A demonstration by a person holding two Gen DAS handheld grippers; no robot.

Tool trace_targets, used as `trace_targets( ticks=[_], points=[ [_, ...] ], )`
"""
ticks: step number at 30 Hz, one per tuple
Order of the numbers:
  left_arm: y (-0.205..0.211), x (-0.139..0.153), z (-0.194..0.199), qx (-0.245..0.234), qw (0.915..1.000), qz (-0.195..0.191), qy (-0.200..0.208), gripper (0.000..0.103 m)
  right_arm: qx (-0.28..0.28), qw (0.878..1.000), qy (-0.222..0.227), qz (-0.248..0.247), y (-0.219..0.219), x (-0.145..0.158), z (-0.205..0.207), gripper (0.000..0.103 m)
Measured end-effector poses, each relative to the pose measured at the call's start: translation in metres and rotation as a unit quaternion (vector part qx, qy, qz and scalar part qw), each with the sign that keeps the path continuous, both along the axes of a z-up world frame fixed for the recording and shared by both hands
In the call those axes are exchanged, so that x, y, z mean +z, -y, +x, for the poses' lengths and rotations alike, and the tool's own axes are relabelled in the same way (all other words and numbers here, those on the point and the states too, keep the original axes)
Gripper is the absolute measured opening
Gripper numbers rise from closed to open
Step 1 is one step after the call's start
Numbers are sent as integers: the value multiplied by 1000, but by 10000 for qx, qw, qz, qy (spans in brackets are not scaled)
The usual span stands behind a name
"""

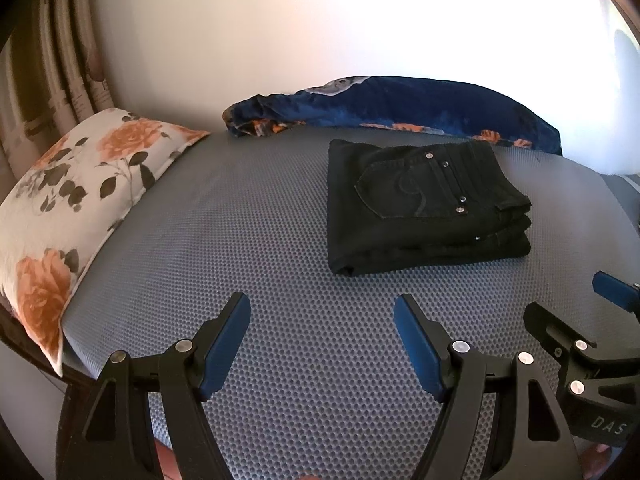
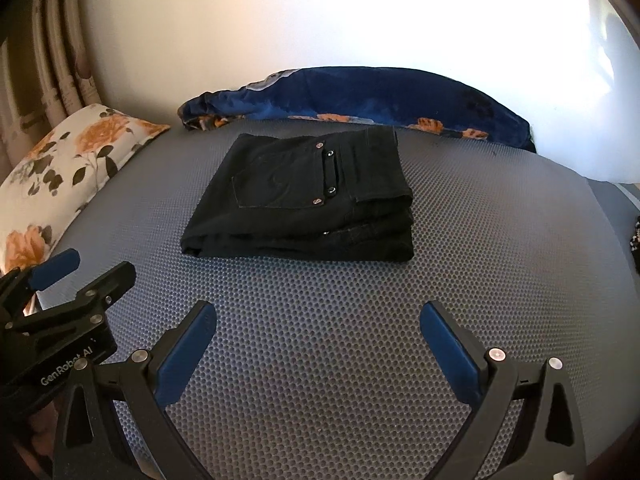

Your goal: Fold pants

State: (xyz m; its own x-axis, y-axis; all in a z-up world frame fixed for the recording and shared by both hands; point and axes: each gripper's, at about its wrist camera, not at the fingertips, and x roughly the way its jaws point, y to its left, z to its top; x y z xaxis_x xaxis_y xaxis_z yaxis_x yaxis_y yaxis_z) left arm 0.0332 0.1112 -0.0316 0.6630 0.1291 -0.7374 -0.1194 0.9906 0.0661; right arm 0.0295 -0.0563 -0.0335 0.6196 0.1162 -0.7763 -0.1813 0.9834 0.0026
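Black pants (image 1: 424,208) lie folded in a compact stack on the grey dotted bed cover (image 1: 260,240), back pocket with metal studs facing up. They also show in the right wrist view (image 2: 304,196). My left gripper (image 1: 322,308) is open and empty, above the cover, short of the pants and to their left. My right gripper (image 2: 318,316) is open and empty, short of the stack's near edge. The right gripper also shows at the right edge of the left wrist view (image 1: 572,300), and the left gripper at the left edge of the right wrist view (image 2: 88,266).
A floral pillow (image 1: 68,200) lies at the bed's left side. A dark blue floral blanket (image 1: 400,108) is bunched along the far edge against the white wall. Curtains (image 1: 52,60) hang at the far left. A dark object (image 2: 635,242) sits at the right edge.
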Motion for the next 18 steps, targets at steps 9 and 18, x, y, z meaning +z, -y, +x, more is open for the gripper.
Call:
trace_targets(
  ticks=[9, 18],
  points=[
    [3, -4, 3, -61, 10000, 19, -29, 75, -45, 9999, -131, 51, 2, -6, 2, 101],
    [6, -3, 3, -115, 9999, -74, -50, 75, -127, 9998, -149, 85, 5, -8, 3, 101]
  ],
)
